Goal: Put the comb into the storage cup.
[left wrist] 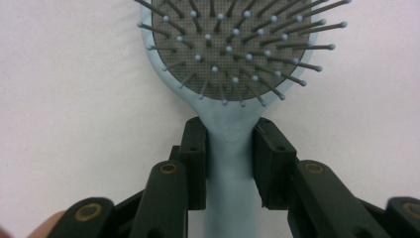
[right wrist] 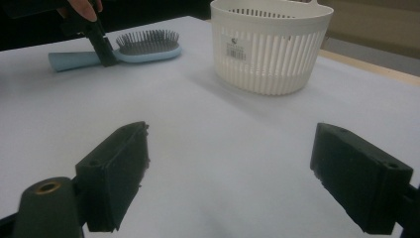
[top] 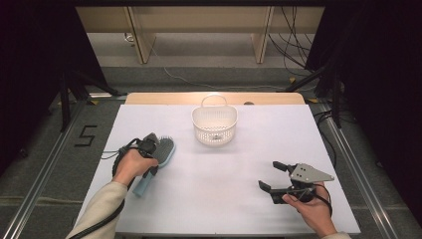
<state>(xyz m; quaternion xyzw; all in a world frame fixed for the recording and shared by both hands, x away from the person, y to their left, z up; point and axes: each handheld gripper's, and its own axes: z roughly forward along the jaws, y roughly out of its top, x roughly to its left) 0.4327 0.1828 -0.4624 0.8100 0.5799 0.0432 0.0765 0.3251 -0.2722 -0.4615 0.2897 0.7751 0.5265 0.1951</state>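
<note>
Left tool, a black two-jaw gripper held in the person's left hand, sits at the left side of the white table. Its two black jaws stand on either side of the neck of a pale blue plastic hairbrush with a grey bristle pad, just where the handle widens into the head. In the left gripper view both pads touch the sides of the handle, so the left tool is clenched on the hairbrush. The hairbrush lies flat on the table with its bristles facing up. From the high view its head points away from the person and its handle points back toward the near edge, partly under the hand. A black cable trails from this tool along the sleeve.

Right tool, held in the person's right hand, sits over the right side of the table, well apart from the hairbrush. Its jaws stand wide apart with nothing between them, so it is released. A grey three-cornered plate rides on top of it.

A white slatted plastic basket with a loop handle stands upright near the far middle of the table, between the two tools and farther from the person. Something small and dark lies on its bottom; what it is cannot be made out.
</note>
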